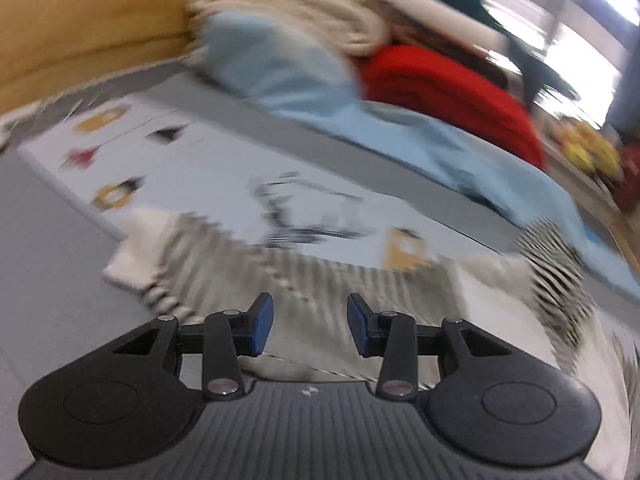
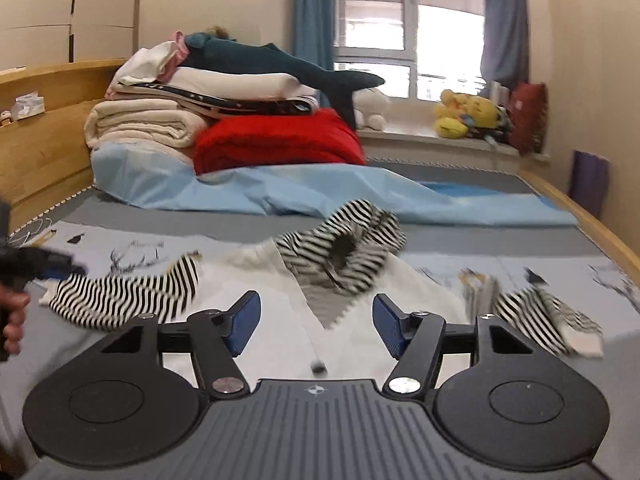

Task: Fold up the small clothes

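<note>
A small white garment [image 2: 352, 320] with a black-and-white striped hood [image 2: 344, 248] and striped sleeves lies spread on the bed. Its left sleeve [image 2: 124, 300] stretches left and its right sleeve [image 2: 548, 320] lies at the right. My right gripper [image 2: 316, 326] is open and empty, just above the garment's white front. My left gripper [image 1: 310, 328] is open and empty over the left striped sleeve [image 1: 224, 272]; that view is blurred. The left gripper also shows at the right wrist view's left edge [image 2: 44, 266], beside the left sleeve's end.
A printed grey-blue sheet [image 2: 132, 248] covers the bed. Behind lie a light blue sheet [image 2: 304, 196], a red blanket [image 2: 276, 140], stacked cream bedding [image 2: 144, 124] and a dark plush shark [image 2: 280, 66]. A wooden headboard [image 2: 40, 140] stands left; soft toys [image 2: 464, 114] sit on the windowsill.
</note>
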`<action>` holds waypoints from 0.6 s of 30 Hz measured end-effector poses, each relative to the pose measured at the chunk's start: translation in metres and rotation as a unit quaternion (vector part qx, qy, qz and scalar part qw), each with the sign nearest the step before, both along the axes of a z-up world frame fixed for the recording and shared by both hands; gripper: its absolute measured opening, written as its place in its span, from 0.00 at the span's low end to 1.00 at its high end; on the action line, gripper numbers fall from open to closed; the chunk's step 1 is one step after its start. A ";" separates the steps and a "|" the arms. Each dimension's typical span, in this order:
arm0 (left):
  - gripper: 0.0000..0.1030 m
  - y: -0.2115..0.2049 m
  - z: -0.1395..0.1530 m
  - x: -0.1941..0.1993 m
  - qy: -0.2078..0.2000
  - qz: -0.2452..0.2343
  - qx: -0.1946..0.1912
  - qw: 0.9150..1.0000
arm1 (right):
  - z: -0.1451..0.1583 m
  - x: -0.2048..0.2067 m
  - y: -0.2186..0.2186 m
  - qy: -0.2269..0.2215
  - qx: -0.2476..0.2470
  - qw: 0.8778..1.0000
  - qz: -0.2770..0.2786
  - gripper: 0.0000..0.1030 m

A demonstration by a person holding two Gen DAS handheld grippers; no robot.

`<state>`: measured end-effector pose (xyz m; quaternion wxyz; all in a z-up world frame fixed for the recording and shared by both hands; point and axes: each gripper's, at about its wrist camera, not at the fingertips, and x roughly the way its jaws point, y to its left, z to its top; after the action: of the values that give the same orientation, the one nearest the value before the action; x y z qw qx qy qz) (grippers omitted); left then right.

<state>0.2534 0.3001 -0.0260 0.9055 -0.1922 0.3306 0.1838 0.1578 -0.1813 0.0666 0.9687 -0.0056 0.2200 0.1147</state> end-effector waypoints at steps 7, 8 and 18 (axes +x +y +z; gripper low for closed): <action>0.46 0.088 -0.041 -0.010 0.030 0.098 -0.070 0.992 | -0.012 0.078 0.033 -0.010 0.022 0.999 0.043 0.55; 0.46 0.095 -0.046 -0.011 0.031 0.105 -0.077 0.991 | -0.018 0.081 0.035 -0.012 0.021 0.999 0.049 0.45; 0.04 0.107 -0.068 0.011 0.021 0.157 -0.101 0.982 | -0.056 0.122 0.050 0.084 0.025 0.995 0.047 0.24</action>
<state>0.2642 0.4073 -0.0938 0.8341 -0.3285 0.3326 0.2929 0.2797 -0.1309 0.0110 0.9404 0.0178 0.2967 0.1655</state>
